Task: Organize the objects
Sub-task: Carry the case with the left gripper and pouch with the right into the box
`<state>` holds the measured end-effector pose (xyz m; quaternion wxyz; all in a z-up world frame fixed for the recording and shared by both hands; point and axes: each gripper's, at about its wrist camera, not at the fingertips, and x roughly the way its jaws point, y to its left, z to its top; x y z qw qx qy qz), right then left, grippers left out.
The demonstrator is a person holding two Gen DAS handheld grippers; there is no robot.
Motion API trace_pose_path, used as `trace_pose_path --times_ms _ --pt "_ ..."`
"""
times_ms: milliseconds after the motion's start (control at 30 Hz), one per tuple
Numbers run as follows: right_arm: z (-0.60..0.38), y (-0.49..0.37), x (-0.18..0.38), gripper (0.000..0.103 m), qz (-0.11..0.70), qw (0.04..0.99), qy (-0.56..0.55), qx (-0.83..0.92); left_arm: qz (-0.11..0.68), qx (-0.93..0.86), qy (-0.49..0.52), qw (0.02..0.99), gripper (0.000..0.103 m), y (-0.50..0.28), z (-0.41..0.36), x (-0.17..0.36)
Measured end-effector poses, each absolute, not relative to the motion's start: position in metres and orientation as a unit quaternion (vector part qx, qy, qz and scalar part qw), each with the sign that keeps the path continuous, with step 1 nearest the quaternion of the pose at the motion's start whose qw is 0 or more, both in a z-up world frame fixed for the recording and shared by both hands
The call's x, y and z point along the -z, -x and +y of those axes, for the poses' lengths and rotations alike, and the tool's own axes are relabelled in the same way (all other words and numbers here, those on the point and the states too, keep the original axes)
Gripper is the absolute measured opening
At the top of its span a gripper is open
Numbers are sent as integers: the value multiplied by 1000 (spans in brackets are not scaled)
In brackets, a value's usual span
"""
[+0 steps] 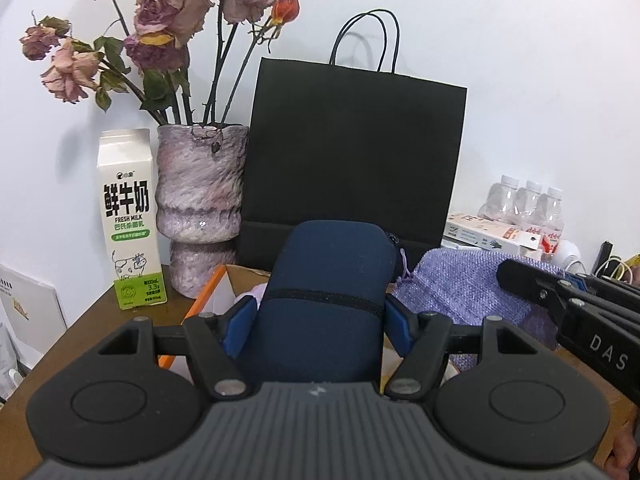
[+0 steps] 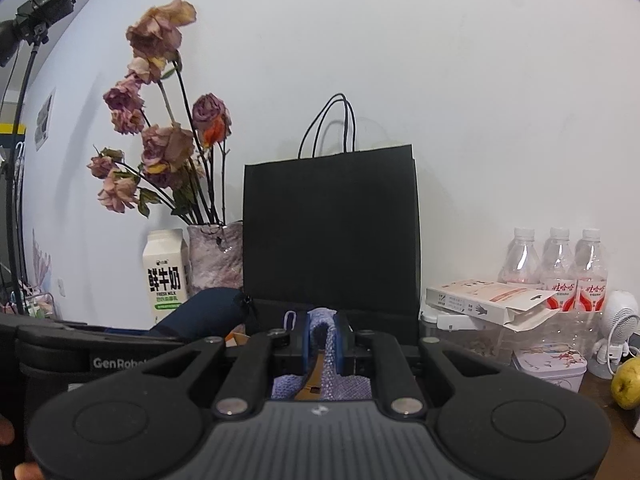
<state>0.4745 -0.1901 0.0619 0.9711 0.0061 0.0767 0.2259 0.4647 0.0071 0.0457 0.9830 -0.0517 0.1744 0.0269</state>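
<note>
Both claws are loaded. The left claw [image 1: 316, 320] is about half open around a navy pouch [image 1: 328, 276], blue pads pressed to both its sides, low centre of the left wrist view. The right claw [image 2: 323, 336] is pinched nearly shut on a fold of the lilac knit bag [image 2: 320, 322], dead centre of its own view.

The risk I see: the pouch is soft and rounded, held only by its flanks, so it could slide out if the claw tips. The knit is caught by a thin fold, and a tug could pull it free. Straight ahead the vase of dried roses [image 1: 200, 200] and the milk carton [image 1: 130, 220] stand close together at the bench's back edge, beside the black paper bag [image 1: 352, 152]; a wide swing could topple them.

The left wrist view shows the open cardboard box [image 1: 218, 292] under the pouch and the bag spread wide, right of centre. The right wrist view alone shows the water bottles [image 2: 556, 268] in full, the floral tin [image 2: 548, 364] and a yellow-green fruit [image 2: 628, 384] at the right edge, plus a camera on a stand [image 2: 44, 4], upper left.
</note>
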Motion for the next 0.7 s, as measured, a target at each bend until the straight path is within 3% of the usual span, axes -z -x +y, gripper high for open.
trace_pose_path --times_ms 533,600,633,667,700 --pt "-182 -527 -32 13 112 972 3 -206 213 -31 36 976 69 -517 24 -18" --pt "-179 -530 -27 21 117 972 12 -202 218 -32 34 975 70 -521 24 -14" --pt "-177 -532 -25 38 126 971 16 -203 217 -34 32 975 72 -521 24 -13" --pt "-176 -533 -23 61 131 970 19 -204 209 -41 30 977 84 -520 24 -14" --pt "-174 -533 -21 72 133 970 23 -202 199 -49 28 978 91 -517 24 -14"
